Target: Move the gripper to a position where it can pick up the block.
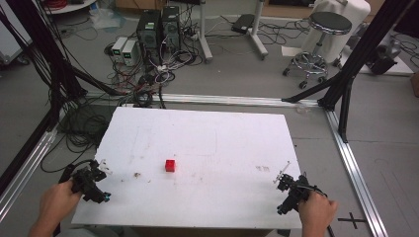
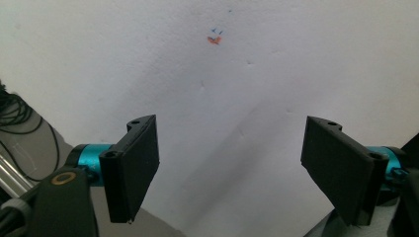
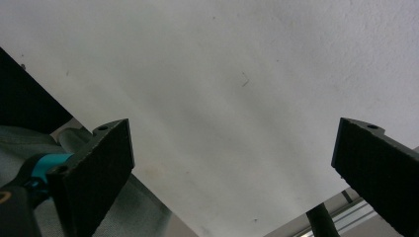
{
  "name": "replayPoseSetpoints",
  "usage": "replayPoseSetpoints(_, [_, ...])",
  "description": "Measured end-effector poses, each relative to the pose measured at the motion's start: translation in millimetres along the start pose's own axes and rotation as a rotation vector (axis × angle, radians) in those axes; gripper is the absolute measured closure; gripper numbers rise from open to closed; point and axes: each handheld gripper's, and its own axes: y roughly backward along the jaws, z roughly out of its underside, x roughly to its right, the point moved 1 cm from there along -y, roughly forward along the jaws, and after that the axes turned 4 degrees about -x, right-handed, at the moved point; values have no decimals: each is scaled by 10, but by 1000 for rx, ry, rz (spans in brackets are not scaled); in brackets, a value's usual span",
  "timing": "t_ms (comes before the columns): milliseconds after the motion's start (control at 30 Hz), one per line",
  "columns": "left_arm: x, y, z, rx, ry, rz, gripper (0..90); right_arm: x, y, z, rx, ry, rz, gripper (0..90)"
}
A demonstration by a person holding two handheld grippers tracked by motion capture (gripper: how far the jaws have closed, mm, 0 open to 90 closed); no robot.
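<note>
A bare white tabletop [image 1: 207,133] holds one red cube [image 1: 170,165], well ahead of both jaws. Left gripper [image 2: 230,168] and right gripper [image 3: 232,173] gape empty; likely approach squarely, straddling it.

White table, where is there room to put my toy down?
Almost everywhere. The white foam-board table carries just one small red cube near its middle. The far half beyond the cube is bare, and so are the wide strips between the cube and each side edge. Only the near corners are busy: the left gripper and right gripper sit there, both open.
</note>
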Motion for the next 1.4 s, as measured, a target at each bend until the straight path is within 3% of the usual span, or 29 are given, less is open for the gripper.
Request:
replayPoseSetpoints(233, [-88,132,-94,-2,-26,-15,228,7,6,7,8,3,1,18])
replayPoseSetpoints(800, [-273,364,-397,-10,-96,10,229,12,16,50,27,-5,-4,18])
replayPoseSetpoints(1167, [-277,416,-710,-31,-279,26,229,9,22,45,27,-2,-7,18])
replayPoseSetpoints(1400, [-278,434,-881,-51,-356,54,228,4,21,39,33,3,-6,18])
